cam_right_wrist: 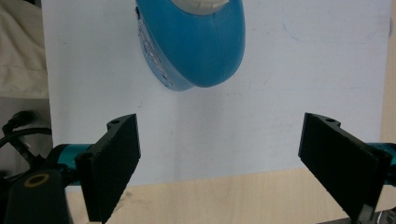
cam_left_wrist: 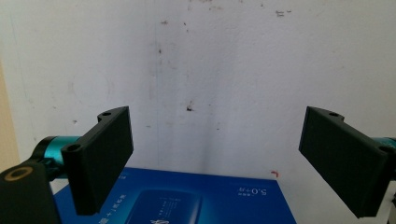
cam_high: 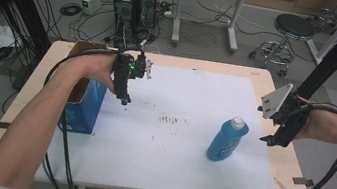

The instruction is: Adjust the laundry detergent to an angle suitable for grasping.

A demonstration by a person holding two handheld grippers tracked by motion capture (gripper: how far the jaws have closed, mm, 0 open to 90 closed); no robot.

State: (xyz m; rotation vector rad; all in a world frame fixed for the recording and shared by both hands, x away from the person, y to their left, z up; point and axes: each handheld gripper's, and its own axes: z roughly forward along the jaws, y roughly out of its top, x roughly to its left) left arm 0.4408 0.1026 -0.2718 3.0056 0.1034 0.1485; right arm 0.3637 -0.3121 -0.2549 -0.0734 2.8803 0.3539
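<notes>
A: Location of the bottle (cam_high: pixel 227 139)?
B: Upright on the sheet (cam_high: pixel 171 160), right part, near its edge.
A: And the box (cam_high: pixel 83 104)?
B: At the sheet's left edge, on the table (cam_high: pixel 31 84).

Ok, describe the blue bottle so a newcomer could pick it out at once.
Start from the white sheet that covers most of the wooden table. On its right part, just ahead of the open right claw, a blue bottle stands upright. Its rounded shape and white cap set it apart from the blue box, which is squared, open-topped and stands at the sheet's left edge.
</notes>
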